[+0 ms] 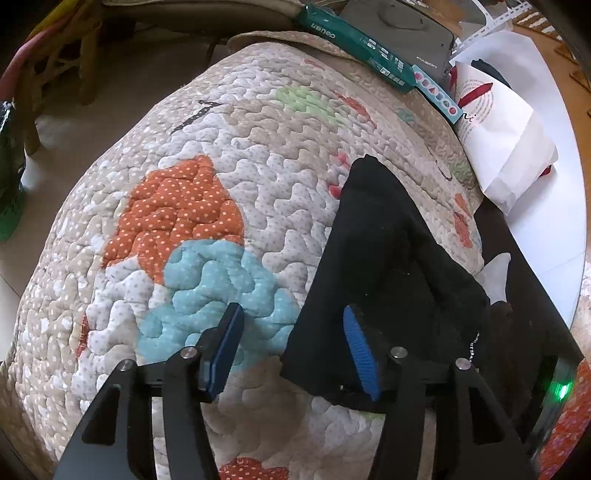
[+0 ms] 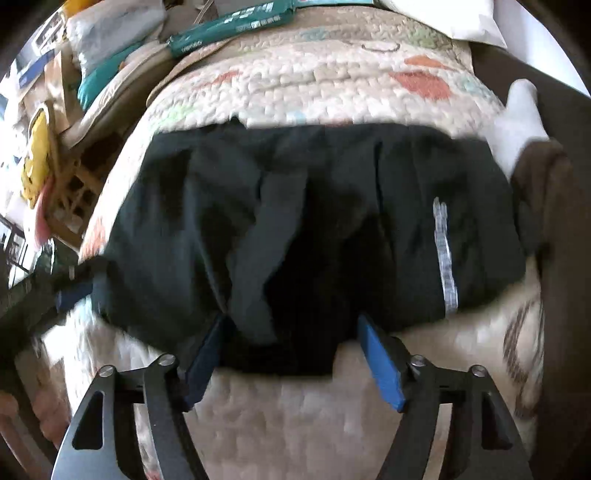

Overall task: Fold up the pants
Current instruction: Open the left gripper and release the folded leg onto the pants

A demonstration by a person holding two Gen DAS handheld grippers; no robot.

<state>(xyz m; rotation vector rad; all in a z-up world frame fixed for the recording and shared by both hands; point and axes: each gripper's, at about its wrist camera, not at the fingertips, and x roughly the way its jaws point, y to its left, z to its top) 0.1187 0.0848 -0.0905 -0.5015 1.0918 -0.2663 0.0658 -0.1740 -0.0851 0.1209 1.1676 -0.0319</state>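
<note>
Black pants lie folded in a wide bundle on a quilted patchwork cover. A pale printed stripe runs down their right part. My right gripper is open, its blue pads either side of the bundle's near edge, holding nothing. In the left wrist view the pants lie at the right of the quilt. My left gripper is open; its right pad rests over the pants' near corner, its left pad over the quilt. The left gripper's blue pad shows at the bundle's left end.
A green box, a grey device and a white paper bag lie at the quilt's far edge. A white table rim curves at the right. A wooden chair stands far left. Clutter lies beside the quilt.
</note>
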